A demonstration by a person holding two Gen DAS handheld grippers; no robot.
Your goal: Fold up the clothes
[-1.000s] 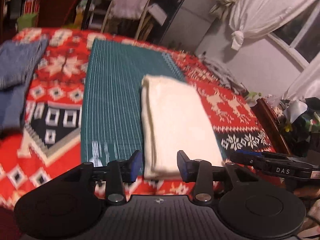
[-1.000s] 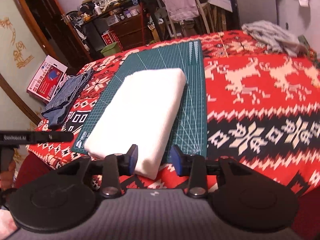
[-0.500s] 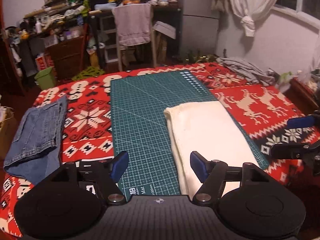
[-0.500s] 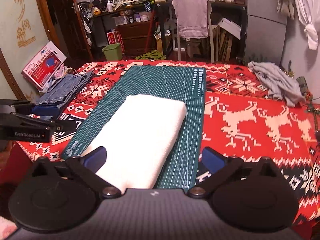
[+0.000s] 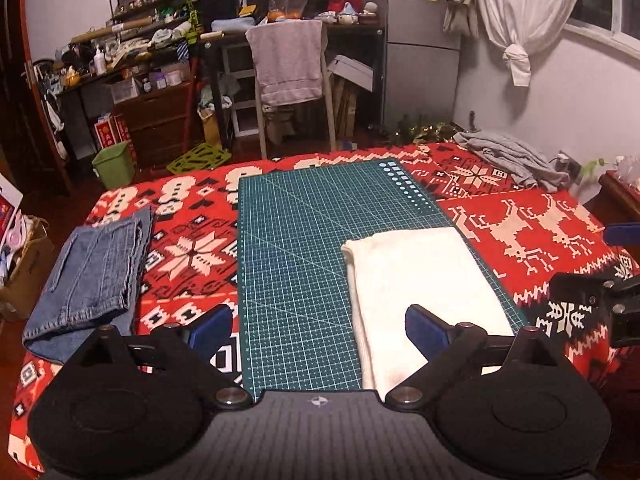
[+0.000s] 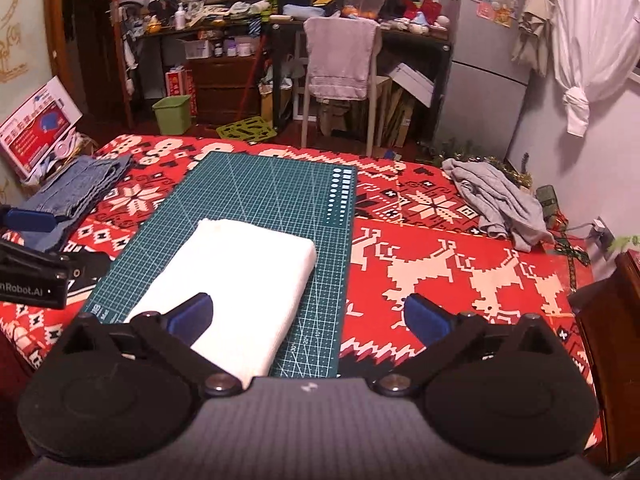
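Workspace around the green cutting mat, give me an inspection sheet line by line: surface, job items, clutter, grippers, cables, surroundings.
Surface: red patterned blanket with a green cutting mat laid on it.
Job's things: folded white cloth on the mat's near right part; folded jeans on the blanket left of the mat; crumpled grey garment at the far right.
Clutter: nothing seen on the mat besides the cloth.
Grippers: left gripper open, holding nothing; right gripper open, holding nothing.
Cables: a plug with a lead at the right wall.
Surroundings: chair draped with a towel, green bin, crowded shelves, tied white curtain.
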